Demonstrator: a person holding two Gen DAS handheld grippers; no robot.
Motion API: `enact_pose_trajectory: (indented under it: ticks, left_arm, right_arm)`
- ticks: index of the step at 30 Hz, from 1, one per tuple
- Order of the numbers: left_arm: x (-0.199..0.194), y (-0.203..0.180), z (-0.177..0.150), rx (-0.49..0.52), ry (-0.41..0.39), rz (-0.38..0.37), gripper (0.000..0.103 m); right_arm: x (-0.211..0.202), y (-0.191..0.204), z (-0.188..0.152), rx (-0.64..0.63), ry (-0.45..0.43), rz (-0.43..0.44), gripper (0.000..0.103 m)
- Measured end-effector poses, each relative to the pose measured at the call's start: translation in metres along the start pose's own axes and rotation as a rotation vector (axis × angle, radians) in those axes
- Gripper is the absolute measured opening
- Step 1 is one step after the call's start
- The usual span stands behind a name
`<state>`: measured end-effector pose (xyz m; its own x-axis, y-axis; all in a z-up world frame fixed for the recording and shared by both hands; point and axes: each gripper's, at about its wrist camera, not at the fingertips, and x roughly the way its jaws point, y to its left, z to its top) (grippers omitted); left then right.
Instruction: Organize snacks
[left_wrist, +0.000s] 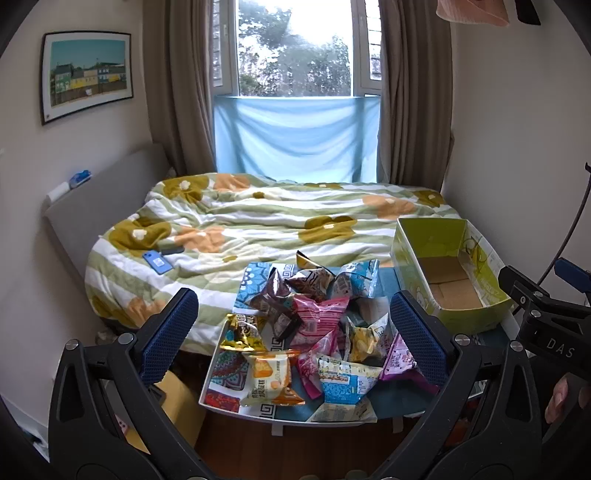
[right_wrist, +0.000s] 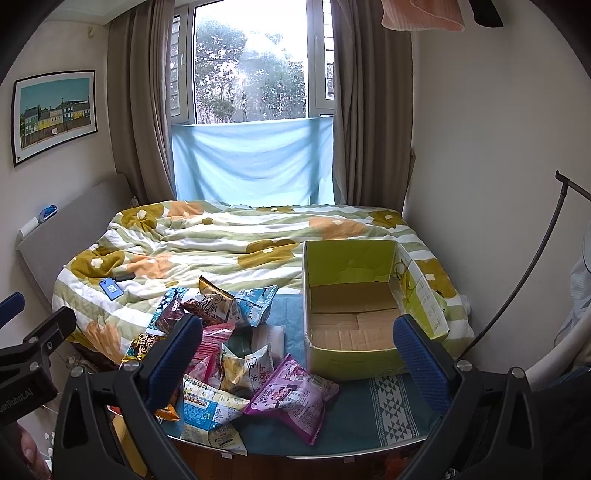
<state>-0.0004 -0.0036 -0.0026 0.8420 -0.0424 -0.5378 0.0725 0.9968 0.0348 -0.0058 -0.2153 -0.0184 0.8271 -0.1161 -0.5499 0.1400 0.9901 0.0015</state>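
A: Where do the snacks lie relative to the jaws?

B: The heap of crinkled foil and plastic snack packets (left_wrist: 310, 332) (right_wrist: 236, 354) rests on the low bench with patterned blue cloth (left_wrist: 391, 400) (right_wrist: 369, 413), directly left of the open green-and-yellow cardboard box (left_wrist: 448, 273) (right_wrist: 354, 310). The left gripper (left_wrist: 293, 334) hovers above the heap with jaws released, spread wide and grasping nothing; the packets show through the gap between its blue ribbed pads (left_wrist: 168, 334). The right gripper (right_wrist: 297, 356) is likewise released and empty, its gap framing a purple packet (right_wrist: 291, 395) left of the box and the box's near wall.

A: What does one view show that the other does not?

B: The left wrist view shows the whole heap, including an orange-and-white packet (left_wrist: 271, 380) at the bench's near edge, far left of the box, plus the person's fingertips (left_wrist: 563, 400) and the other gripper's body on the box side. The right wrist view shows the box's bare brown cardboard floor in full and the white triangle pattern on the cloth in front of the box. In both views the bench abuts the bed with a green-striped flowered quilt (left_wrist: 258, 218) (right_wrist: 236, 236) behind the box.
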Motion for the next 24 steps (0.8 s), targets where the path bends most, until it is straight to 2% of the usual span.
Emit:
enact_pose_trajectory:
  ticks: [12, 18, 24]
  left_arm:
    - [-0.004, 0.005, -0.001, -0.019, 0.001, -0.028, 0.103]
    - [0.005, 0.010, -0.001, -0.012, 0.062, -0.067, 0.103]
    - [0.036, 0.002, -0.032, -0.007, 0.164, -0.098, 0.103]
  right_arm:
    - [-0.001, 0.001, 0.000, -0.001, -0.003, 0.000, 0.103]
    - [-0.005, 0.004, 0.002, 0.008, 0.003, -0.015, 0.103]
    - [0.002, -0.010, -0.014, 0.017, 0.036, -0.010, 0.103]
